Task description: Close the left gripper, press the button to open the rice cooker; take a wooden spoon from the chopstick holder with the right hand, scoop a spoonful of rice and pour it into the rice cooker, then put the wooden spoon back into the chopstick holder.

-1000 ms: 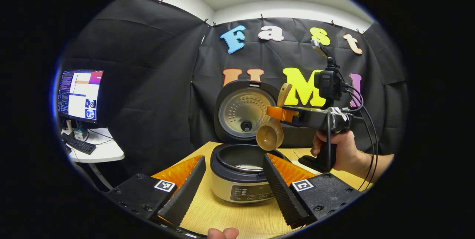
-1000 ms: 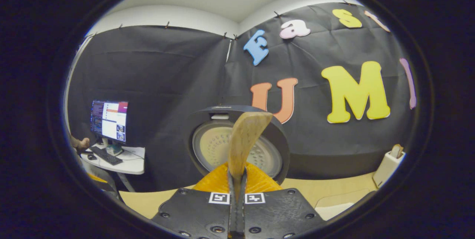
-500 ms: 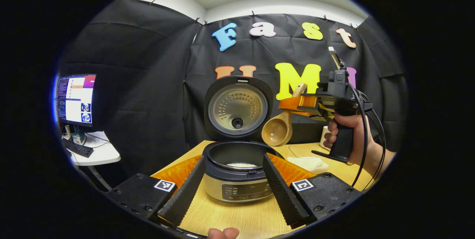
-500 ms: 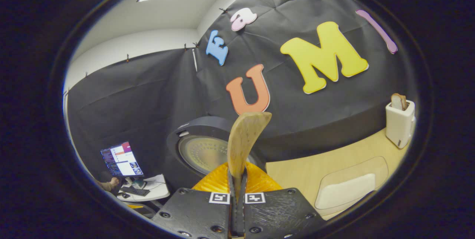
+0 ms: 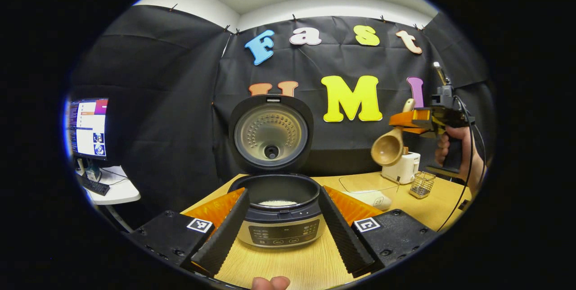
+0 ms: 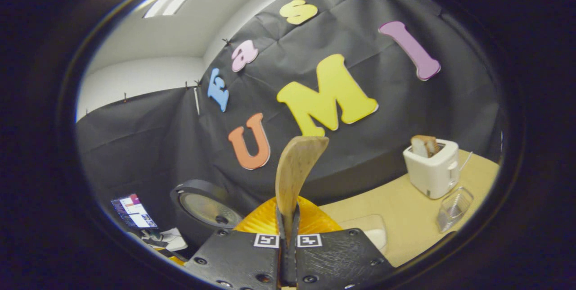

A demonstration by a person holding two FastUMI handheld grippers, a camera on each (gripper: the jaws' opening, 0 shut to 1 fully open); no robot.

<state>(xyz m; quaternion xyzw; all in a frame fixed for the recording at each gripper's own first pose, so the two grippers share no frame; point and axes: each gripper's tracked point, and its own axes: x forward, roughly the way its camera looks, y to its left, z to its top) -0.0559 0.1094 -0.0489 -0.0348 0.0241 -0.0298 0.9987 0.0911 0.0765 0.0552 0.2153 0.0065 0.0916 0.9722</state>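
The right gripper (image 6: 288, 236) is clamped on the handle of the light-brown wooden spoon (image 5: 388, 148), held high above the white toaster (image 5: 402, 167) and wire-mesh chopstick holder (image 5: 422, 184). The left gripper (image 5: 281, 222) gapes wide, empty, framing the open grey rice cooker (image 5: 279, 211) with rice inside.

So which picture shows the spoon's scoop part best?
The left gripper view: the spoon hangs from the right gripper with its whole round bowl facing the camera. The right gripper view gives just the handle end sticking up between that gripper's shut fingers.
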